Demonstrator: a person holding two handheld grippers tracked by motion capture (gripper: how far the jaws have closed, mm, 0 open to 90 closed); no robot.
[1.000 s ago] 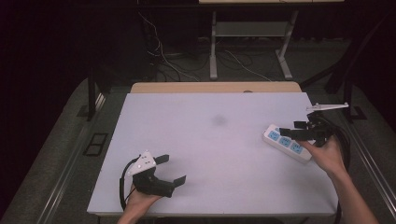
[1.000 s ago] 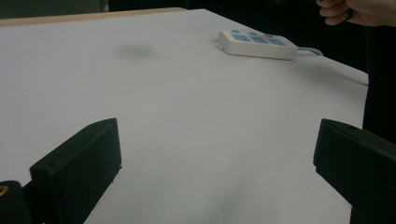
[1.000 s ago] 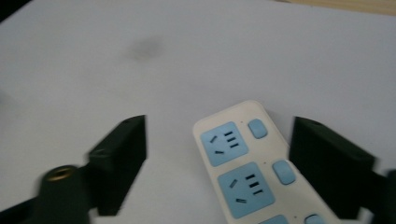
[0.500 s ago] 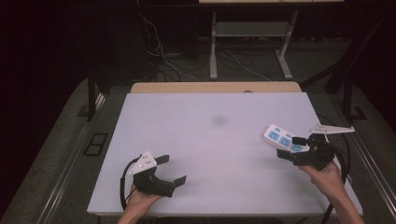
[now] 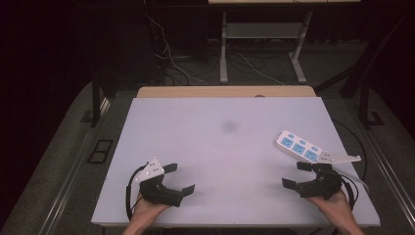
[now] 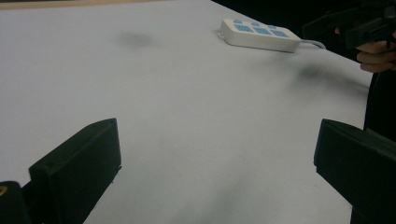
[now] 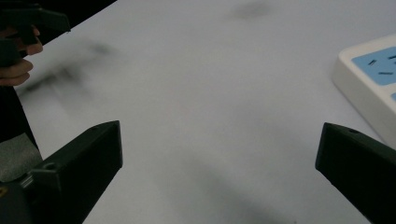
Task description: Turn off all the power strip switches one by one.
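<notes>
While both tools rest low at the near edge of the table (image 5: pixel 225 147), we have nothing in hand: the right gripper (image 5: pixel 299 175) has its jaws spread wide and empty, and the left gripper (image 5: pixel 179 178) is likewise splayed with only bare tabletop between its jaws.

The white power strip (image 5: pixel 298 147) lies flat just beyond the right gripper and slightly to its outer side, near but apart from it; in the right gripper view its pale corner (image 7: pixel 369 79) sits past the right-hand jaw. From the left gripper it is well apart, far ahead and across the table (image 6: pixel 260 33). A grey cord (image 5: pixel 355 177) trails from its near end, past the right gripper's outer side.

We judge the step in hand to be reaching for the strip with the right gripper. To do that well, we should square the jaws across the strip's narrow width rather than its length, come down over the body near its middle so it lifts level, and keep clear of the cord so it does not snag or drag the strip askew.

As for writing, we can read none: the blue socket panels show only dark slots, and no brand or label is legible.
</notes>
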